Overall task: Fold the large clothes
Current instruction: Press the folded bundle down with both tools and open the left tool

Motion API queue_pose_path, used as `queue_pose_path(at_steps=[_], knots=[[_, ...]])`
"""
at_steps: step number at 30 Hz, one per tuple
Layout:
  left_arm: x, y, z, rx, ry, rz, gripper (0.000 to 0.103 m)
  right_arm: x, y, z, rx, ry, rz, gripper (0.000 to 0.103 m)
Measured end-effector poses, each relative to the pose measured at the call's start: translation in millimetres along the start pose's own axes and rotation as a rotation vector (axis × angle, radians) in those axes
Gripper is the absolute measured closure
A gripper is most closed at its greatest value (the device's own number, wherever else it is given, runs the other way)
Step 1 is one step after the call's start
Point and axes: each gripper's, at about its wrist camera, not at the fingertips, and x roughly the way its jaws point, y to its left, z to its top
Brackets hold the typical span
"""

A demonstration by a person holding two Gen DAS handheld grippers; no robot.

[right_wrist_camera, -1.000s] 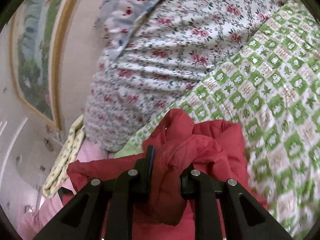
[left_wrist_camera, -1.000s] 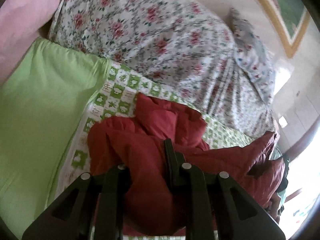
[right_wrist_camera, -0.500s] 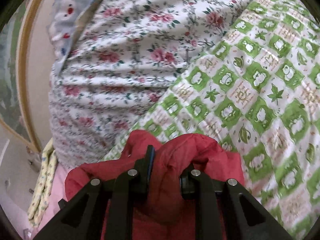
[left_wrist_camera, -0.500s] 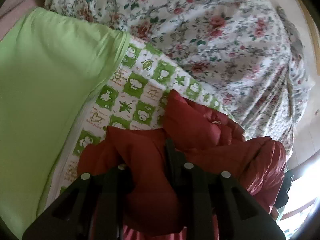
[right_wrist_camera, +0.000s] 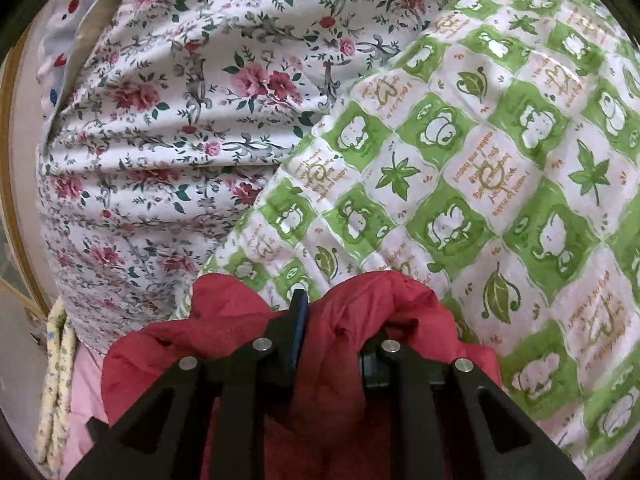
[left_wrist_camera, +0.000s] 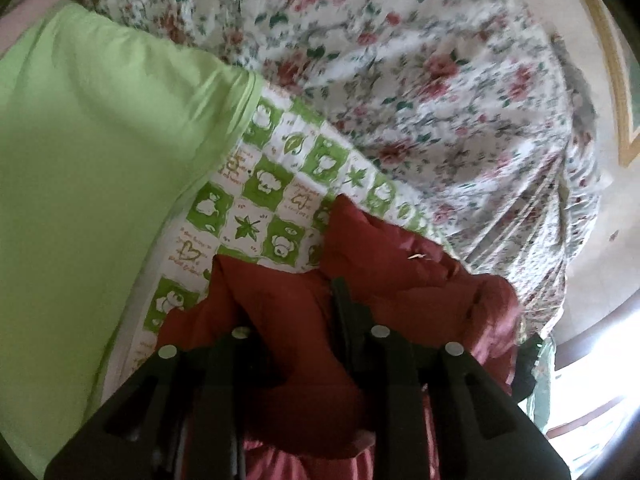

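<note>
A red padded jacket (left_wrist_camera: 400,272) lies bunched on a green-and-white checked quilt (left_wrist_camera: 260,200). In the left wrist view a thick fold of it fills my left gripper (left_wrist_camera: 292,304); the jaws are opening slightly while the cloth still sits pinched between them, hiding the left finger's tip. In the right wrist view my right gripper (right_wrist_camera: 336,316) is shut on another fold of the red jacket (right_wrist_camera: 384,296), which drapes over the right finger. Both grippers point down at the quilt (right_wrist_camera: 480,160), close above it.
A plain green pillow (left_wrist_camera: 80,160) lies left of the jacket. A floral duvet (left_wrist_camera: 400,80) is heaped behind it, also floral duvet (right_wrist_camera: 160,120) in the right view. A picture frame (left_wrist_camera: 612,60) hangs on the wall. Pink cloth (right_wrist_camera: 84,392) and a yellow strip (right_wrist_camera: 56,380) hang at the bed's edge.
Both grippers have come down and forward toward the bed with the jacket in them. The quilt now looks much closer, and the jacket sits lower on it.
</note>
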Motion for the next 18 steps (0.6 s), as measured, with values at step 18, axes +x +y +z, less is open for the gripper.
queue_pose_path(at_steps=[18], knots=[[-36,-111,-114,0.403,0.048,-0.038,0.08,11,8,3,-0.035,-0.006,-0.054,0.086]])
